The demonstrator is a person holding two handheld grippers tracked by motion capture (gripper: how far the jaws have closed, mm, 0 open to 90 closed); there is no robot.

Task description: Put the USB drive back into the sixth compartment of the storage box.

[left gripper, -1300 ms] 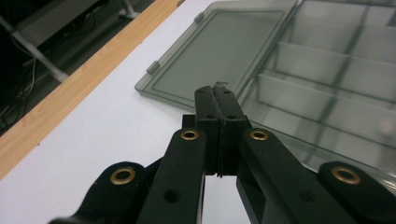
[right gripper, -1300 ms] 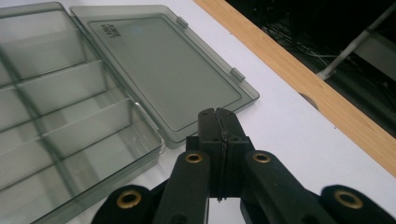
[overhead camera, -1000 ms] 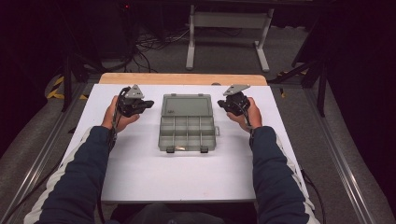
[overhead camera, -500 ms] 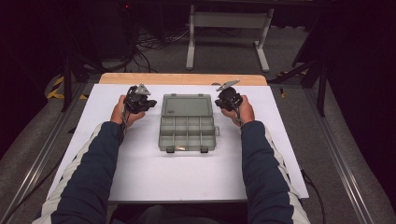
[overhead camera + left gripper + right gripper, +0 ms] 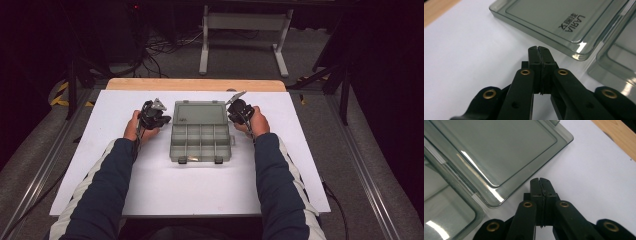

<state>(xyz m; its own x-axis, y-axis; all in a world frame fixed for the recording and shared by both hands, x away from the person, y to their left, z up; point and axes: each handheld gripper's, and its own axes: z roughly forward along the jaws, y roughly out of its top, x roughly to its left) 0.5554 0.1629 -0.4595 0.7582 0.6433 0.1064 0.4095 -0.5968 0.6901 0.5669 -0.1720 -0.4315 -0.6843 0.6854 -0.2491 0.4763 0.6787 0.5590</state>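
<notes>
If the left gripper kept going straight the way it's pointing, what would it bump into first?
Probably the flat lid of the open grey organizer box. The left gripper, jaws shut, aims at the lid's near corner, just short of it; depth is hard to judge.

White tabletop (image 5: 190, 190), wooden far edge (image 5: 195, 84), grey carpet (image 5: 320, 60), metal stand (image 5: 243, 22), dim room

Box (image 5: 201, 131) blocks centre (sides free).

navy sleeves (image 5: 107, 185) (white side stripes), black tool (image 5: 539, 53) with brass rivets.
</notes>
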